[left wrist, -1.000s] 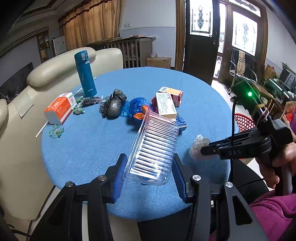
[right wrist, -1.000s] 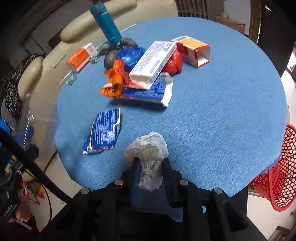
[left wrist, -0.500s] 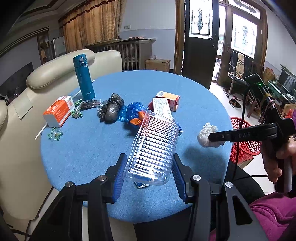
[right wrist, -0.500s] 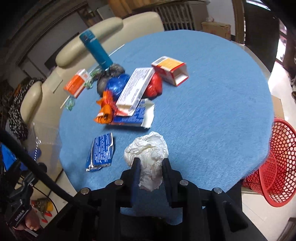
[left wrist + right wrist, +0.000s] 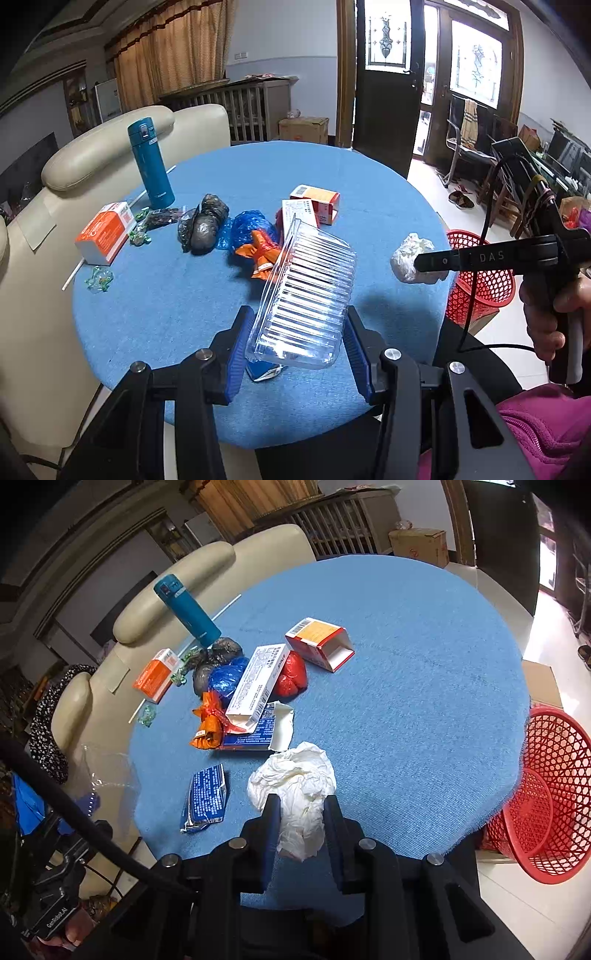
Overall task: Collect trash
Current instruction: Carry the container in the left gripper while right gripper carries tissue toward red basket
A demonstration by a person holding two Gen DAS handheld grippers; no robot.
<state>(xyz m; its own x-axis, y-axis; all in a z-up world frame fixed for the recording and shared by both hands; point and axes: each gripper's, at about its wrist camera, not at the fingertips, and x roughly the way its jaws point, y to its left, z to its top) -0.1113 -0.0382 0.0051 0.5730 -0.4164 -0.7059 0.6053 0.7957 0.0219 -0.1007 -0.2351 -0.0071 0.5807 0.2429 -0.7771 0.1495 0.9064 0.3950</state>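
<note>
My left gripper (image 5: 299, 332) is shut on a clear ribbed plastic tray (image 5: 306, 291), held tilted above the near edge of the round blue table (image 5: 159, 295). My right gripper (image 5: 300, 805) is shut on a crumpled white tissue (image 5: 295, 779), lifted above the table's near right side; in the left wrist view the tissue (image 5: 408, 254) shows at that gripper's tip. A red mesh basket (image 5: 554, 790) stands on the floor right of the table. More trash lies mid-table: a white carton (image 5: 255, 683), a red-orange open box (image 5: 317, 642), blue (image 5: 225, 675), red and dark bags, an orange wrapper (image 5: 208, 727).
A teal flask (image 5: 150, 162) stands at the table's far left, with an orange-white box (image 5: 105, 232) and candy wrappers beside it. A blue foil packet (image 5: 205, 801) lies near the front edge. Cream chairs (image 5: 110, 140) stand behind. A person's hand (image 5: 550, 306) holds the right gripper.
The right gripper has risen with the tissue and moved right, toward the red basket. The left gripper with the clear tray has lifted slightly; more of the table shows.
</note>
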